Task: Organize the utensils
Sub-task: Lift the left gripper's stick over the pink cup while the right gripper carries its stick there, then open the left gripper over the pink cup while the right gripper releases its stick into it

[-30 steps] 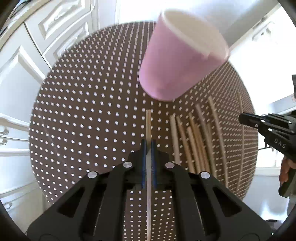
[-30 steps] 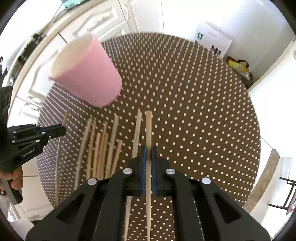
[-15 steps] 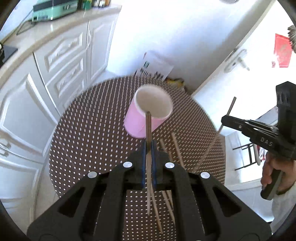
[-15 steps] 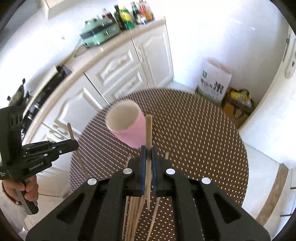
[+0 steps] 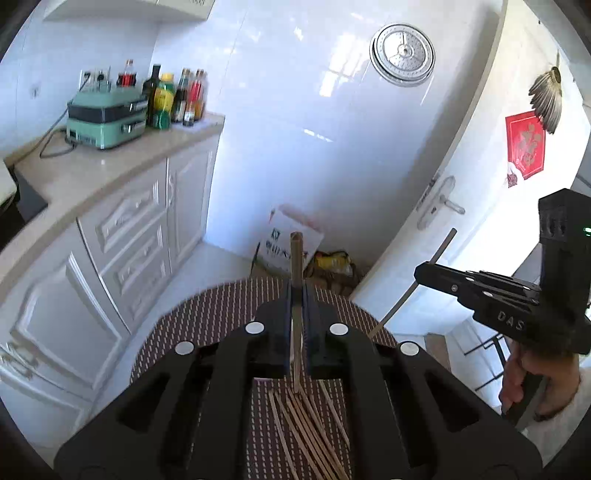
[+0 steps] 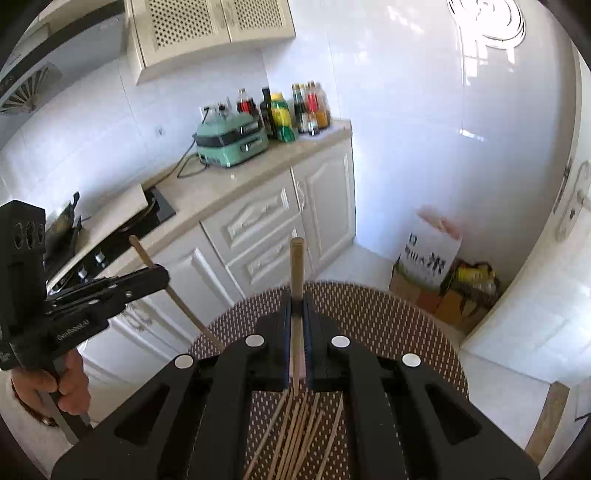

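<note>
Each gripper is clenched on one chopstick. The left gripper pinches a pale wooden chopstick between blue pads, its blunt square end standing up toward 12 o'clock and its thin tip poking out below the jaws. The right gripper holds its chopstick the same way — upright, blunt end on top.

Under both, loose chopsticks lie fanned on the round table, brown with rows of pale dots; the gripper bodies cover much of the pile. A sliver of pink shows behind the right gripper's stick, too hidden to name.

The left view catches the right gripper at 3 o'clock, its stick slanting, with a hand on the grip, plus a door handle and a red poster. The right view shows the left gripper at 9 o'clock in a hand, and a stove and wall cupboards that the left view lacks.

Both views see the counter with a green appliance and bottles, and a bag on the floor at 1 o'clock — past the table's far edge. White cabinets stand near the table's rim at 10 o'clock; the two grippers are well apart.
</note>
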Tool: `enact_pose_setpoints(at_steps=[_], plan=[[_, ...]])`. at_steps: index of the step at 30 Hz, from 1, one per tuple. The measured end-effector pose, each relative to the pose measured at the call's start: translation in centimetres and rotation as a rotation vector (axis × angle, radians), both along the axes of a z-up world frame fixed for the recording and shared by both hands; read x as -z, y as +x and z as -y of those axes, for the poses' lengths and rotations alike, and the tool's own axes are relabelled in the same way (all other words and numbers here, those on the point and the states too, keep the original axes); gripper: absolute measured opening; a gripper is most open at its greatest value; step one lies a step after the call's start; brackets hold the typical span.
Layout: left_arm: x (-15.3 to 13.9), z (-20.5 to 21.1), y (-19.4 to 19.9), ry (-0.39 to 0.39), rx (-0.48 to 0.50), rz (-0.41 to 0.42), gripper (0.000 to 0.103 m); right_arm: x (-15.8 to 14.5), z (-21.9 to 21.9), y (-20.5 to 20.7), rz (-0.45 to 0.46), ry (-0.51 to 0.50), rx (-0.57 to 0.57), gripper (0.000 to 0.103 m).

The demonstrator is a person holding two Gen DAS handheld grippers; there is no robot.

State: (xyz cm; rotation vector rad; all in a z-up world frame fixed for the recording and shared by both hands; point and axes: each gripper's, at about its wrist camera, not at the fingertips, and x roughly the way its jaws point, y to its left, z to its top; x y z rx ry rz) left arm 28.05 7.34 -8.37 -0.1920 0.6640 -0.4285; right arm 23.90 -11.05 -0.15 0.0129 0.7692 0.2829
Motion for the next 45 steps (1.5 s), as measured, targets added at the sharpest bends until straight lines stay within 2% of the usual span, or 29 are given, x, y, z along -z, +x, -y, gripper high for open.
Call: enact_pose_setpoints(at_steps=[3, 7, 11, 14, 23, 30, 36, 40, 45], plan=[[-1.3, 0.3, 0.6, -0.013, -0.008, 0.035, 0.005, -0.6, -0.3, 0.6, 0.037, 0.005, 0.011, 0.005], [-2.1, 1.2, 1.1, 0.009, -0.015, 0.083, 0.005, -0.7, -0.6, 1.2, 0.081, 0.016, 0.034, 0.005], [-1.2, 1.8, 1.7, 0.042, -0.027, 0.1, 0.005, 0.5, -0.8, 1.9, 0.094, 0.011, 0.061, 0.005], [0.1, 1.9, 2.2, 0.048, -0.036, 0.1, 0.005, 2.3, -0.8, 2.5, 0.066, 0.013, 0.082, 0.005], [4.8, 2.2, 2.5, 0.092, -0.033, 0.009, 0.005, 6.0, -0.8, 2.8, -0.036, 0.006, 0.084, 0.005], [7.0, 2.3, 2.1, 0.115, -0.021, -0.06, 0.005, 8.4, -0.6, 3.0, -0.115, 0.017, 0.092, 0.005], [7.4, 2.3, 1.9, 0.115, -0.029, -0.089, 0.006, 10.1, -1.0, 3.0, -0.167, 0.02, 0.079, 0.005], [7.7, 2.4, 1.9, 0.118, -0.038, -0.124, 0.006, 10.3, -1.0, 2.9, -0.173, 0.033, 0.069, 0.008], [7.4, 2.5, 1.5, 0.126, -0.062, -0.128, 0.009, 9.9, -0.7, 2.4, -0.171, 0.055, 0.058, 0.011]])
